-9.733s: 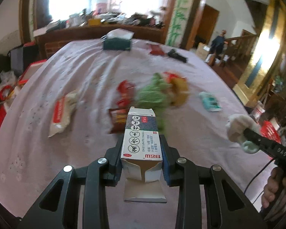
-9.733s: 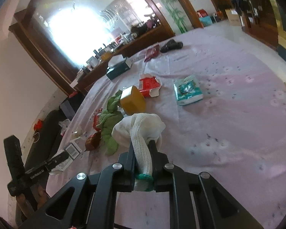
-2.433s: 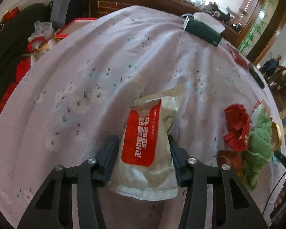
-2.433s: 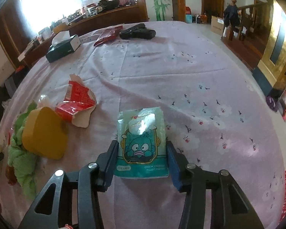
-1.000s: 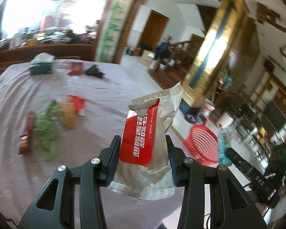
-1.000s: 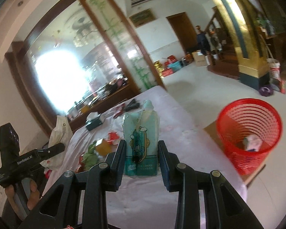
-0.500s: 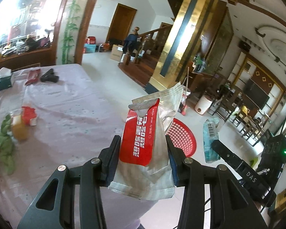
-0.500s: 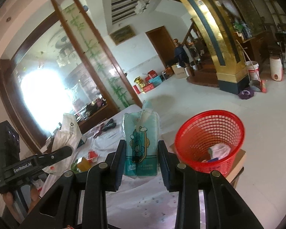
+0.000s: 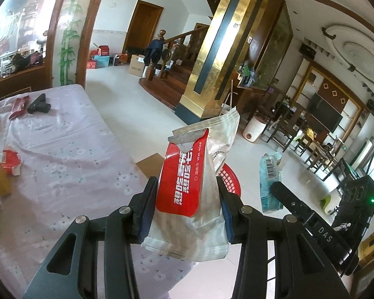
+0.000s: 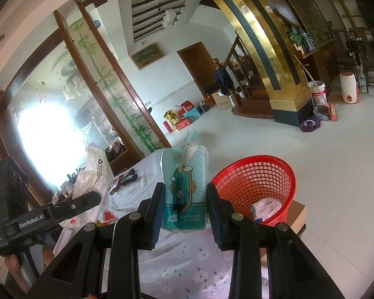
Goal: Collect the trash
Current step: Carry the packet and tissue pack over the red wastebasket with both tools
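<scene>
Left gripper [image 9: 185,210] fingers pinch red-and-white plastic wet-wipe pack [image 9: 189,189] above red mesh plastic basket [image 9: 230,179]; right gripper [image 10: 184,205] fingers pinch teal tissue pack [image 10: 184,186] beside basket, early release risks missing onto floor.

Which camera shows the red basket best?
The right wrist view: the red basket shows its open rim, mesh wall and trash inside. In the left wrist view, only a sliver peeks from behind the wipes pack.
</scene>
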`<state>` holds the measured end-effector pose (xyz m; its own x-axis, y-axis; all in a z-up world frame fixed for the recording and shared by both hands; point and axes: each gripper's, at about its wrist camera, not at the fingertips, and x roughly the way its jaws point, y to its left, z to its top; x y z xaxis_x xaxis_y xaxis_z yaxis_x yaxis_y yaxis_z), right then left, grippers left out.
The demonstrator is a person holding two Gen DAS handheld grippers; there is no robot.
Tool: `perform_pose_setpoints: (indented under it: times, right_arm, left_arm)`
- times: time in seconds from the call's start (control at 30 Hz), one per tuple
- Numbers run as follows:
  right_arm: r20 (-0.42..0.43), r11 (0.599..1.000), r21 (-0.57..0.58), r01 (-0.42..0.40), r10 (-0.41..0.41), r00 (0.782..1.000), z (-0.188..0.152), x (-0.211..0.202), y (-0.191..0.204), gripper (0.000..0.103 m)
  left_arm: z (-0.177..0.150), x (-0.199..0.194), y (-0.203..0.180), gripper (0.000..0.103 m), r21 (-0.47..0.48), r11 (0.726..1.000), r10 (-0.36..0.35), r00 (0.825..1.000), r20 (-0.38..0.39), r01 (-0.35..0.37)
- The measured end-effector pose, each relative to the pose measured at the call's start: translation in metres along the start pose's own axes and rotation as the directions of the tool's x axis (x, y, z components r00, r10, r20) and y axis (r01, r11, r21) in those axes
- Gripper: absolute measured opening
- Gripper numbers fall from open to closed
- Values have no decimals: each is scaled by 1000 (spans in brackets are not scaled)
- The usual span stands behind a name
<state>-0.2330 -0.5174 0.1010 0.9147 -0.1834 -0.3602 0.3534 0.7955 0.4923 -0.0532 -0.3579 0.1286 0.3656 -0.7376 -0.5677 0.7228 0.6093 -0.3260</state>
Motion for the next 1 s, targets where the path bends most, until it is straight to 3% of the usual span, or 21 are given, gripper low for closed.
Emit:
perform_pose_setpoints:
  times: [0.83, 1.0]
  right_arm:
    - [26, 996, 76, 50, -52, 998, 17, 15, -44, 36]
    - [20, 993, 102, 59, -61, 998, 17, 25, -52, 36]
  left_arm:
    - [24, 82, -23, 43, 21, 998, -54, 996, -67, 56]
    - [26, 115, -16, 43, -17, 996, -88, 986, -139, 86]
